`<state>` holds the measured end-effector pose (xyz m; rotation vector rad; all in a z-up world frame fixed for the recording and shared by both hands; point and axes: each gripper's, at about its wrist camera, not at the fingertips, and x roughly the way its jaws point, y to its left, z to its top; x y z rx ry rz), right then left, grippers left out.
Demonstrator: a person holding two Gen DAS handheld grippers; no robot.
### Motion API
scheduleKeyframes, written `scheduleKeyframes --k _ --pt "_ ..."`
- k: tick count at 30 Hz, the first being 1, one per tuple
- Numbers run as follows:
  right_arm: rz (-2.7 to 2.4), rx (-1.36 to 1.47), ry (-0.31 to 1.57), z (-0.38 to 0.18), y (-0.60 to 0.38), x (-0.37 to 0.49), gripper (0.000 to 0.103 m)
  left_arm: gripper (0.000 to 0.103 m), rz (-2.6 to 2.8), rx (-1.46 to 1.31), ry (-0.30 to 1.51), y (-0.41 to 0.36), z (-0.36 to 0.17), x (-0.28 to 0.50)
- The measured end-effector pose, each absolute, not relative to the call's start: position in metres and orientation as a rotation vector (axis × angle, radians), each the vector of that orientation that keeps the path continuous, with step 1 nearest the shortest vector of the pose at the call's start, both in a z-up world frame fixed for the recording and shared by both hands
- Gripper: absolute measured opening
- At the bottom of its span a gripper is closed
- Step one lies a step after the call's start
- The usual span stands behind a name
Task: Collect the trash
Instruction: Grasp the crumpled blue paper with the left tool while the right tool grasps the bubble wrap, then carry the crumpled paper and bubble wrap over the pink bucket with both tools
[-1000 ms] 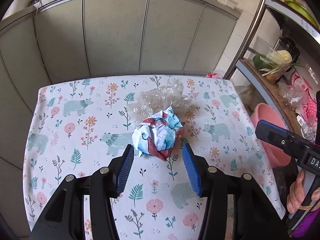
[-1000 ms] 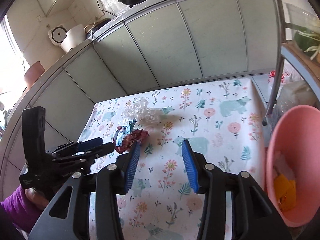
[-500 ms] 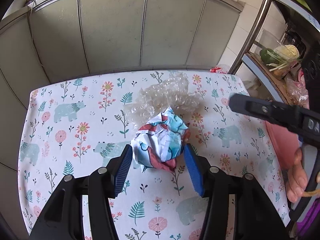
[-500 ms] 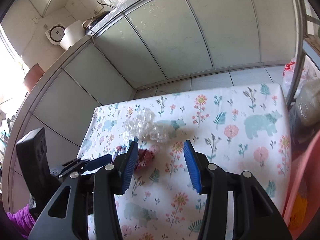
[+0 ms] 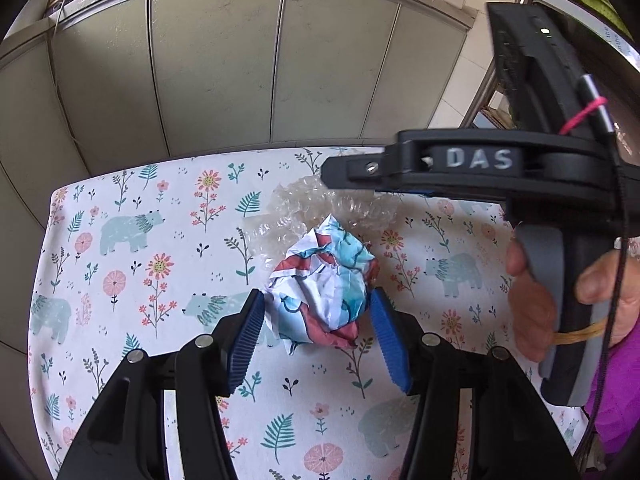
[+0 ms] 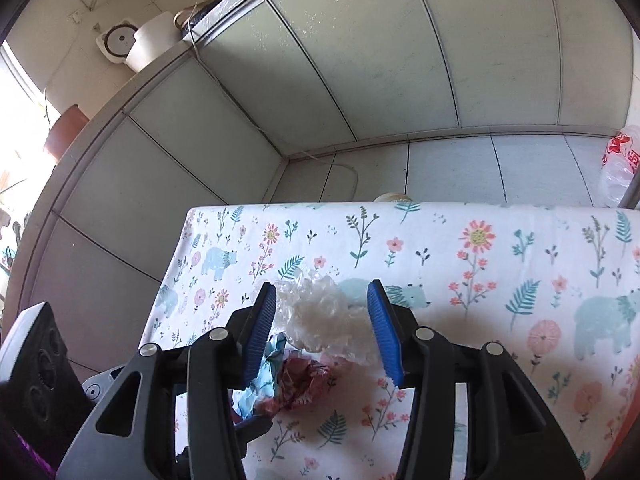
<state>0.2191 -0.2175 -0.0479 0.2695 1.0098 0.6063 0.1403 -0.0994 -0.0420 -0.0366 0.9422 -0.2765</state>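
Note:
A crumpled paper ball (image 5: pixel 324 284), white with blue and red print, lies on the floral tablecloth (image 5: pixel 120 240). My left gripper (image 5: pixel 318 293) is open, its blue pads flanking the ball close on both sides. Just behind the ball sits a wad of clear plastic wrap (image 5: pixel 304 200). In the right wrist view that plastic wad (image 6: pixel 320 316) lies between the blue pads of my open right gripper (image 6: pixel 322 286), with the paper ball (image 6: pixel 296 380) below it. Seen from the left wrist, the right gripper (image 5: pixel 336 170) reaches in from the right over the wad.
Grey cabinet panels (image 5: pixel 220 72) stand beyond the table's far edge (image 6: pixel 360 206). A person's hand (image 5: pixel 532 312) and purple sleeve hold the right gripper at the right. A plastic bottle (image 6: pixel 618 168) lies on the tiled floor. A metal rack post (image 5: pixel 492 80) rises at the right.
My right gripper swept left across the table and now straddles the plastic wad. My left gripper edged forward, so the paper ball sits between its pads.

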Motion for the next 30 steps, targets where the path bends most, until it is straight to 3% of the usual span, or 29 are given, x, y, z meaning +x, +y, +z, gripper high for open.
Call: scheduleKeyframes --k 5,7,30 --pt "0.596 0.298 1.005 -0.047 -0.226 0.214 0.021 0.042 -0.295 -0.045 0.926 -0.096 -0.044 0.132" --pt "0.581 0.301 0.989 -0.043 -0.233 0.209 0.016 0.041 -0.298 -0.046 0.918 -0.096 -0.044 0.128" --pt "0.493 0.453 0.866 -0.006 -0.305 0.100 0.015 0.039 -0.298 -0.064 0.850 -0.099 -0.003 0.068"
